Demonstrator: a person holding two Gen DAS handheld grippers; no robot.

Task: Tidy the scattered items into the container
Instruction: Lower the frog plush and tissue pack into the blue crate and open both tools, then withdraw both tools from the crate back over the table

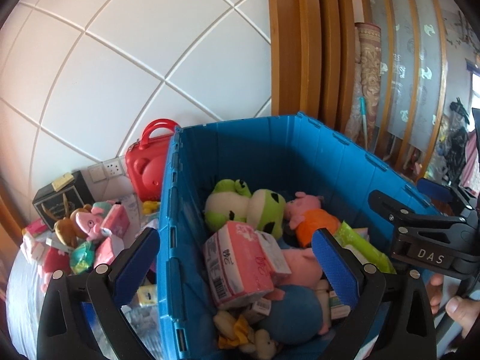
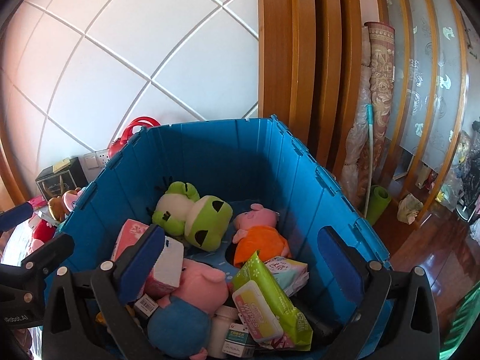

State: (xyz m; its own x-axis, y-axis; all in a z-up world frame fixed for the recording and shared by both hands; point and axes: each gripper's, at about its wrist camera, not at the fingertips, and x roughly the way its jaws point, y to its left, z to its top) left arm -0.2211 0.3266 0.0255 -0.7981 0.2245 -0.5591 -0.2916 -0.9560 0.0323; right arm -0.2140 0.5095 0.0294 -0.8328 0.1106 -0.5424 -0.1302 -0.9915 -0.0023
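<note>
Blue plastic crate (image 2: 264, 162), open top, part full: green frog plush (image 2: 192, 213) on its side at back, pink pig plush in orange (image 2: 261, 234) beside it, pig plush in blue (image 2: 186, 309) at front, pink tissue pack (image 1: 237, 258), green wipes pack (image 2: 270, 300). More plush and pink packs (image 1: 90, 231) lie scattered outside, left of crate.

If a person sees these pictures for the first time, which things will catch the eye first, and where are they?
The big blue crate fills the middle of both views, already holding a green frog plush near its back wall and a pink pig in an orange dress beside it. A green wipes pack lies toward the front. Left of the crate, more toys wait in a pile, with a red case behind.
</note>
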